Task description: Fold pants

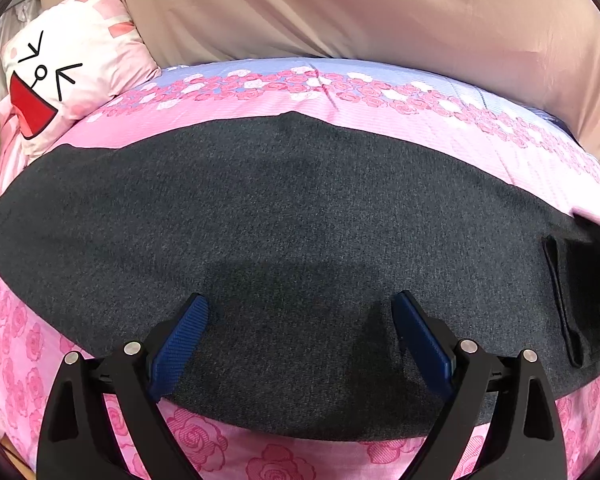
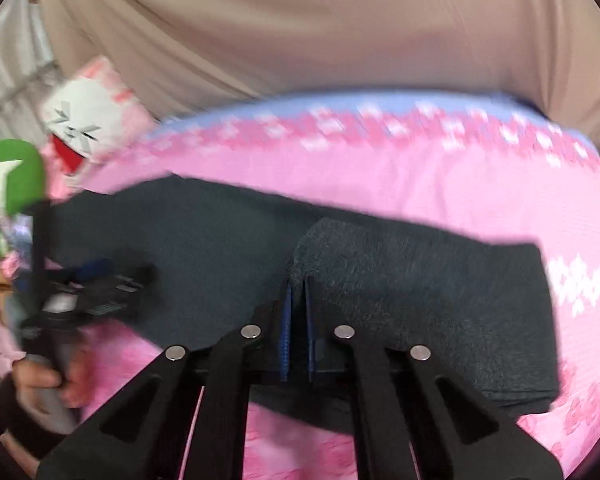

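Observation:
Dark grey pants (image 1: 300, 208) lie flat, stretched left to right across a pink rose-print bedspread (image 1: 380, 120); a back pocket (image 1: 560, 292) shows at their right end. My left gripper (image 1: 300, 302) hovers open over the near part of the pants, its blue pads (image 1: 188, 332) wide apart with nothing between them. In the right wrist view the pants (image 2: 420, 280) look folded over, and my right gripper (image 2: 298, 284) is shut on a raised ridge of their cloth near the front edge. The left gripper (image 2: 92, 292) appears blurred at the left, held by a hand (image 2: 40, 384).
A white and pink cartoon-face pillow (image 1: 72, 68) lies at the back left of the bed. Beige fabric (image 1: 340, 8) hangs behind the bed. A green object (image 2: 8, 184) sits at the left edge. The right wrist view is motion-blurred.

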A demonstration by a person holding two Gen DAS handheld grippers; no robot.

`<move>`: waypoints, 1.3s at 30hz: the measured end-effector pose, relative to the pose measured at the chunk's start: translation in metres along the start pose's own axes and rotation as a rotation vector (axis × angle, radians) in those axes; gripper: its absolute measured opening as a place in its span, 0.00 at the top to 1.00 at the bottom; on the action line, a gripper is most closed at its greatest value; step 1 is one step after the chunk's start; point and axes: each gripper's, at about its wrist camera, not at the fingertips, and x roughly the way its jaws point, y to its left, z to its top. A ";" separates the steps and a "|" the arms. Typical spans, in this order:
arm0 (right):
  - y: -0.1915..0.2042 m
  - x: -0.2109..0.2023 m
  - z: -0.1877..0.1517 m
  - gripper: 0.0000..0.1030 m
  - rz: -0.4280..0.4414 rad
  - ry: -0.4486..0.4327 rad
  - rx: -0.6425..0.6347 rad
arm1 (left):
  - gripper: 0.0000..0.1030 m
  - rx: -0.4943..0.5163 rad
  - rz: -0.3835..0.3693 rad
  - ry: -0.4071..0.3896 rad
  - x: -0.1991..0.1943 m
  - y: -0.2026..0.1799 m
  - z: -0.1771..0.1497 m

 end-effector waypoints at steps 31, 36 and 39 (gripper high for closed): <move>0.074 0.084 0.008 0.78 0.045 0.087 -0.042 | 0.11 -0.040 -0.053 -0.017 -0.003 0.008 -0.001; 0.026 0.019 -0.013 0.57 0.056 -0.078 0.115 | 0.11 -0.090 -0.107 -0.053 -0.010 0.019 -0.003; -0.028 -0.028 -0.035 0.45 -0.066 -0.133 0.206 | 0.11 -0.122 -0.140 -0.075 -0.014 0.025 -0.004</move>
